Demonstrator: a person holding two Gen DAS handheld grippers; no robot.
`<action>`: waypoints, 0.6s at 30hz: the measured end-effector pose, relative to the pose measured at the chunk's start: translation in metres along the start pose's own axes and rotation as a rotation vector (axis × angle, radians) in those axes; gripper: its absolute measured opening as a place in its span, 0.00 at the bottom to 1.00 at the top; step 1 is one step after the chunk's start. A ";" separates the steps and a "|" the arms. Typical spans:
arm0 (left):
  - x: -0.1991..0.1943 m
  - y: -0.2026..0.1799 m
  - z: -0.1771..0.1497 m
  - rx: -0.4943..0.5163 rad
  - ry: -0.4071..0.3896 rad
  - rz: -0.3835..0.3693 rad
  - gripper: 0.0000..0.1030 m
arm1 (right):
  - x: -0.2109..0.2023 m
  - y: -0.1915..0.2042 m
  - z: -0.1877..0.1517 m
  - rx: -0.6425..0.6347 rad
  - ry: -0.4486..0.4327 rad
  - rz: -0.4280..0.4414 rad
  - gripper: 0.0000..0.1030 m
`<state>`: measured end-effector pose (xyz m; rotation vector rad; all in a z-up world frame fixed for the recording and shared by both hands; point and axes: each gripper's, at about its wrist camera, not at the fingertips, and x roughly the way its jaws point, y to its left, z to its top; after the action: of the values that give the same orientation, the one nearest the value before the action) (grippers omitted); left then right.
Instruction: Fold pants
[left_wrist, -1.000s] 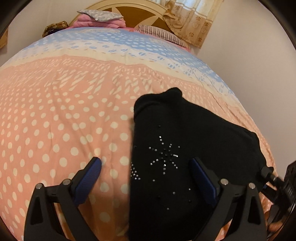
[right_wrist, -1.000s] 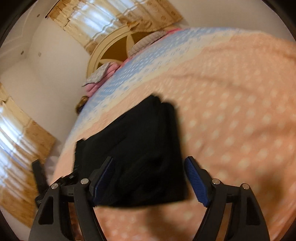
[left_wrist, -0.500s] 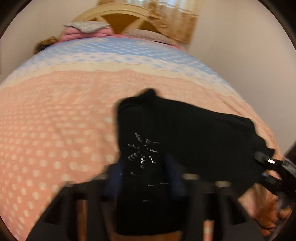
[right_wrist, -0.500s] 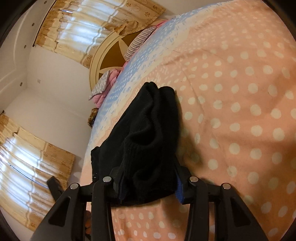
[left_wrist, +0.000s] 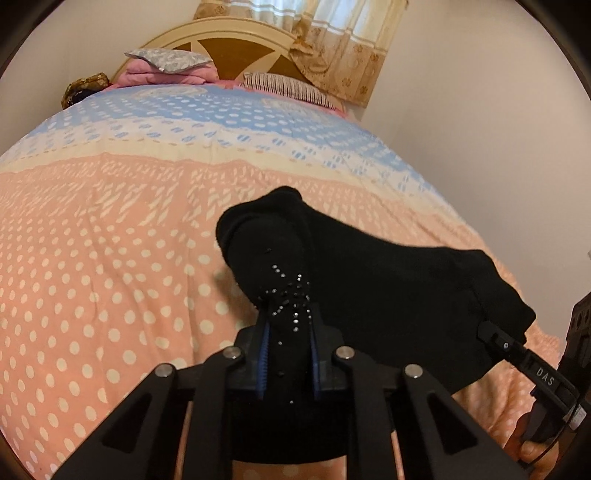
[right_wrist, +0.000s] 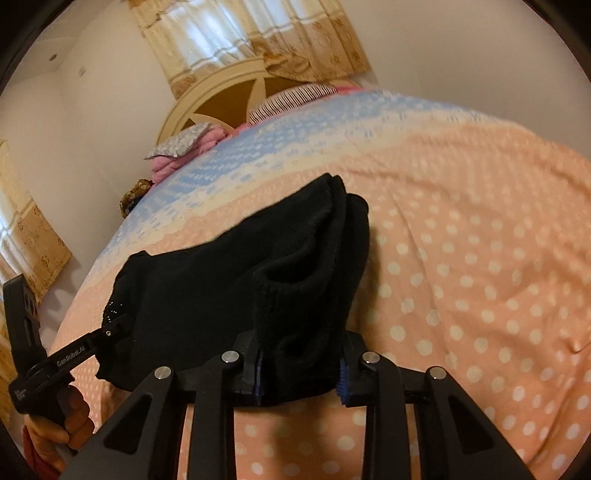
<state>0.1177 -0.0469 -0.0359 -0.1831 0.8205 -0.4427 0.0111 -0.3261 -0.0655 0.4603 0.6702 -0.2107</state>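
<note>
On the dotted bed (left_wrist: 110, 295), I have each hand-held gripper, left (left_wrist: 288, 354) and right (right_wrist: 301, 373), freshly clamped on the black pants (left_wrist: 388, 295) near edge, ready to fold

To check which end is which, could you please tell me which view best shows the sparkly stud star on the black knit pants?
Left wrist: the stud star faces the camera. Right wrist shows only an edge-on glint.

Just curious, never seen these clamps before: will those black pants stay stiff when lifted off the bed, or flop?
Probably flop: the black pants already sag between the left gripper and right gripper, both clamped on bunched cloth. The thick knit looks soft, not slippery, so it likely won't slide out. It seems light; the bedspread barely dents.
</note>
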 end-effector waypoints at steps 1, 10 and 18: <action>-0.002 0.000 0.002 -0.005 -0.004 -0.006 0.17 | -0.007 0.003 0.002 -0.002 -0.010 0.012 0.29; -0.027 0.030 0.019 -0.048 -0.081 0.027 0.17 | -0.027 0.058 0.021 -0.099 -0.049 0.103 0.28; -0.061 0.096 0.042 -0.132 -0.190 0.149 0.17 | 0.005 0.140 0.040 -0.219 -0.044 0.225 0.28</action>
<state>0.1420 0.0660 0.0017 -0.2794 0.6713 -0.2266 0.0835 -0.2225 0.0069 0.3164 0.5852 0.0650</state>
